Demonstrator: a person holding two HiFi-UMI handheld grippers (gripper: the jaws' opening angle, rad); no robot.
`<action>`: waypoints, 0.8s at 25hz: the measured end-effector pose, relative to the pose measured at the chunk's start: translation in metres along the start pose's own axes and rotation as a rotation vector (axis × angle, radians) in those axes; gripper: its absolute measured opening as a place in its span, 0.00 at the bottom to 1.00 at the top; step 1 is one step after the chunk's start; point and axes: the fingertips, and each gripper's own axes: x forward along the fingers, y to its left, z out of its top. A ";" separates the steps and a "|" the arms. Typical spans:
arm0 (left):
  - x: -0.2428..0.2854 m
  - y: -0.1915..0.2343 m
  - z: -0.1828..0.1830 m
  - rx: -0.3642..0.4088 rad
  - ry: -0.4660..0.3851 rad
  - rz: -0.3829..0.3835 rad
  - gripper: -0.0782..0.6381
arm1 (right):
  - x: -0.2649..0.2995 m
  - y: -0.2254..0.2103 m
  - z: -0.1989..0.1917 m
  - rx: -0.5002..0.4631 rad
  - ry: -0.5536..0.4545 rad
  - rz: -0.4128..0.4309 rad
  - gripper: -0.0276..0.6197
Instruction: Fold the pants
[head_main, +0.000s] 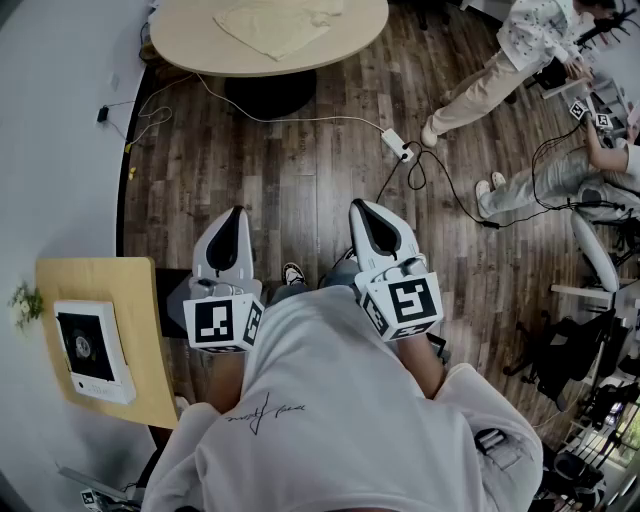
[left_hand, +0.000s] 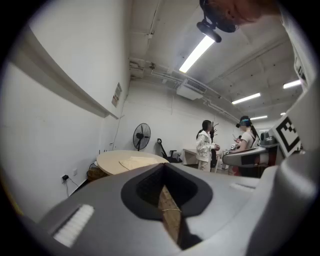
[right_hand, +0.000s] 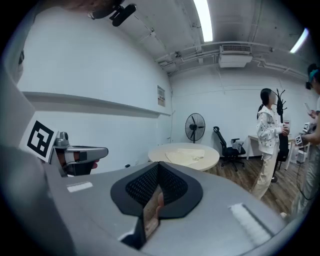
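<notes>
The cream pants lie spread on a round beige table across the room, far from both grippers. The gripper views show the pants on the table well ahead of the jaws. My left gripper and right gripper are held side by side at waist height over the wood floor, pointing toward the table. Both are shut with nothing between their jaws, as the left gripper and right gripper show in their own views.
A power strip with trailing cables lies on the floor between me and the table. Two people stand at the right. A small wooden side table is at my left by the white wall. A fan and office chair stand beyond.
</notes>
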 end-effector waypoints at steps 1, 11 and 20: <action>-0.002 0.003 -0.002 0.001 0.004 0.008 0.19 | 0.001 0.003 -0.001 0.001 0.002 0.006 0.04; 0.002 0.013 -0.011 -0.005 0.031 0.032 0.18 | 0.013 0.007 -0.007 0.052 0.022 0.027 0.04; 0.033 0.027 -0.007 -0.017 0.040 0.038 0.18 | 0.054 -0.016 -0.001 0.081 0.036 0.025 0.04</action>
